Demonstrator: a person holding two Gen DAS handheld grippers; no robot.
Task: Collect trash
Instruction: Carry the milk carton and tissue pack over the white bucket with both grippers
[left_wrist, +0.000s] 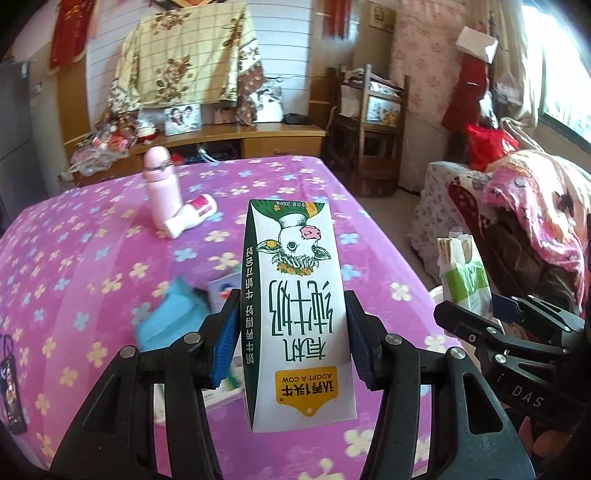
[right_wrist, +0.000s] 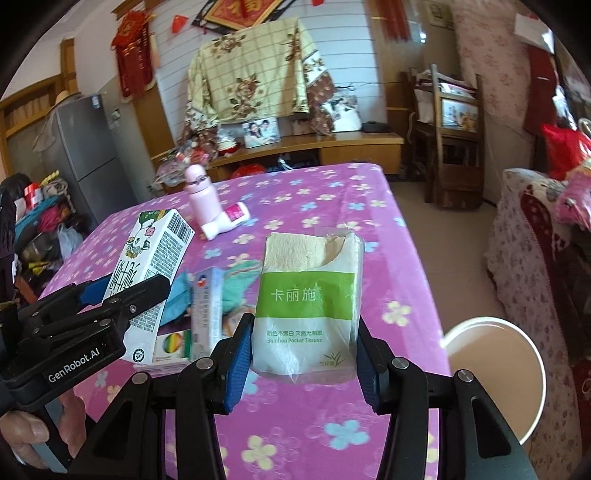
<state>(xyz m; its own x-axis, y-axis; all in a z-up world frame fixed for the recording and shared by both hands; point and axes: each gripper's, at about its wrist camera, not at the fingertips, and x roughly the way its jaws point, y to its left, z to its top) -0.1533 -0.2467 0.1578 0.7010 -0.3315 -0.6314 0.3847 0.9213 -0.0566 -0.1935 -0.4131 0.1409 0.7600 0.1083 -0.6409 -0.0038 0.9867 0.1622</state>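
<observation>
- While both my tongs were full, the left tongs squeezed the milk box and the right tongs squeezed the tissue pack, both up over the table.
- I thought the soft pack could slip out, because it bends.
- The box could tip, because I held it low.
- My tongs were near each other and could bump.
- The white bin sat just past the table's right edge, with open floor there.
- More boxes lay on the table.
</observation>
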